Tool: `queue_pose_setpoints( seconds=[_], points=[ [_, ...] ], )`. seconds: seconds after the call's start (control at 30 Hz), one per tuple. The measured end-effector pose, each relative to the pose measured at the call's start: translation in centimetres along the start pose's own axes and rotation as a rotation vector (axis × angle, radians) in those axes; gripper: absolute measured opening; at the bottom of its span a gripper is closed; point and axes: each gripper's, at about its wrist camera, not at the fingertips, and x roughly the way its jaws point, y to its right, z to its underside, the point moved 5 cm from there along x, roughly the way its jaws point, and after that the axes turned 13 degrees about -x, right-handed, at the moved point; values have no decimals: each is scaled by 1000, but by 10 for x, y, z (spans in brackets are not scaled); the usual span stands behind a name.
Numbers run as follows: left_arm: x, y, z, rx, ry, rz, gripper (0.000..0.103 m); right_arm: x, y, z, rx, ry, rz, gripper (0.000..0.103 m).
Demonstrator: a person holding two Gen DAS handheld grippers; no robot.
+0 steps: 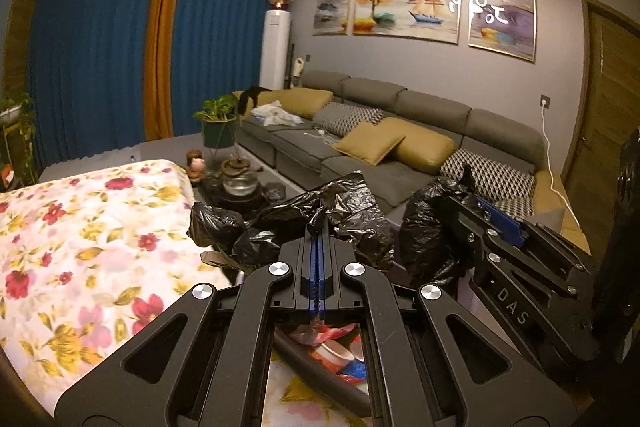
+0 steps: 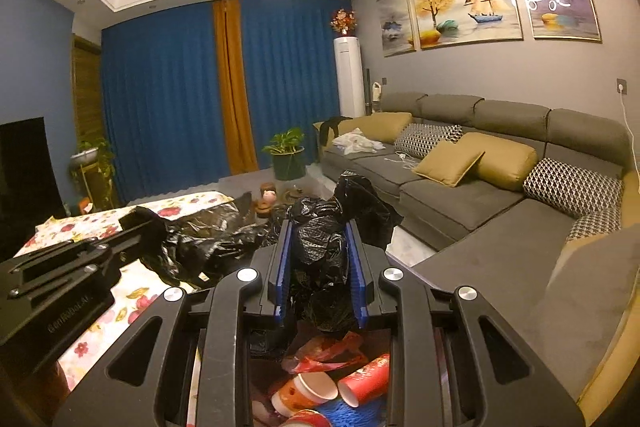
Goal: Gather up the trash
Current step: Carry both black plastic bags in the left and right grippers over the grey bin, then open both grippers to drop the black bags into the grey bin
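The left hand-held gripper (image 1: 318, 227), at lower centre of the left wrist view, has its jaws pressed together on a fold of the black trash bag (image 1: 320, 211), pinching the rim plastic between the blue pads. The right hand-held gripper (image 2: 322, 259), lower centre of the right wrist view, stands partly spread but filled: a thick bunch of the same bag's plastic is clamped between its pads (image 2: 283, 267). Both pinch opposite sides of the bag's mouth, which hangs at the edge of the worktop with the flowered cloth (image 1: 80, 227), in front of the grey sofa (image 2: 460, 187).

Below the right gripper, at the bottom of its view, red-and-white paper cups (image 2: 316, 387) and red wrappers (image 2: 328, 351) lie inside the bag, so the trash seems already gathered. The step in hand looks like closing or lifting the filled bag by its rim. The next move probably calls for drawing the two held edges together or crossing them to tie, keeping both pinches firm so the thin plastic does not slip or tear and spill the cups.
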Motion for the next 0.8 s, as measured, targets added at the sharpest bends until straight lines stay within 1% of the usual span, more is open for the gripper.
queue_pose_setpoints(
  seconds=[0.13, 0.27, 0.33, 0.47, 0.57, 0.6, 0.67, 0.7, 0.73, 0.77, 0.8],
  points=[
    [15, 8, 4, 7, -18, 18, 0, 5, 6, 4, 8, -10, -1, 27],
    [21, 6, 7, 5, -29, 29, 0, 8, 4, 6, 10, -14, -5, 29],
    [25, 8, 9, 4, -38, 34, 0, 10, 6, 6, 15, -17, 0, 38],
    [29, 3, 13, -2, -66, 49, 0, 12, 14, 8, 35, -24, 13, 41],
    [36, 0, 17, -5, -84, 46, 1, 9, 17, 9, 48, -23, 26, 47],
    [37, -1, 18, -6, -89, 45, 3, 8, 17, 9, 50, -23, 30, 50],
    [38, -3, 20, -7, -95, 41, 9, 7, 17, 10, 50, -23, 38, 55],
    [37, -5, 20, -7, -93, 37, 17, 5, 16, 10, 48, -22, 42, 58],
    [36, -7, 21, -9, -89, 34, 27, 4, 15, 10, 47, -21, 45, 60],
    [34, -9, 21, -12, -83, 31, 33, 2, 13, 11, 46, -22, 46, 63],
    [32, -12, 21, -17, -77, 27, 48, 1, 12, 12, 47, -22, 51, 69]
  ],
)
